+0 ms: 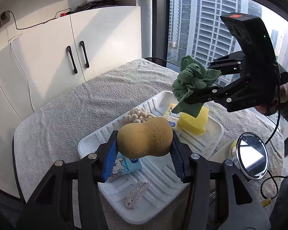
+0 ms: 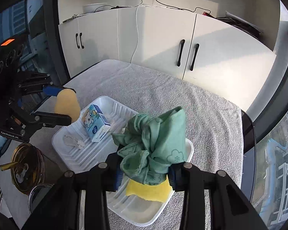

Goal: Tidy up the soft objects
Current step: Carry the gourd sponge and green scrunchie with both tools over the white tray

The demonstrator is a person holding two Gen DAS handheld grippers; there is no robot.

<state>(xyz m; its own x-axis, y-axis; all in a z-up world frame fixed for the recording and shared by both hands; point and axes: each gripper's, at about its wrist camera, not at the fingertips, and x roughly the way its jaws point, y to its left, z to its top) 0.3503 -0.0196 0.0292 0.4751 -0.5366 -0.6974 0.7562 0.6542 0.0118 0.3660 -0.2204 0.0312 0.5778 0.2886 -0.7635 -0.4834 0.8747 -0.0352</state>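
A tan sponge (image 1: 145, 137) is clamped between the left fingers (image 1: 109, 153) — above the tray (image 1: 159, 174). A green cloth (image 2: 153, 151) is pinched between the right fingers (image 2: 118, 174) — a yellow sponge (image 2: 147, 191) lies below them.

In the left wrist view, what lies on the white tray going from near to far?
Grey knitted cloth → blue tissue pack → beige fluffy item, all on the white tray. The yellow sponge is left out: it overlaps the fluffy item's depth.
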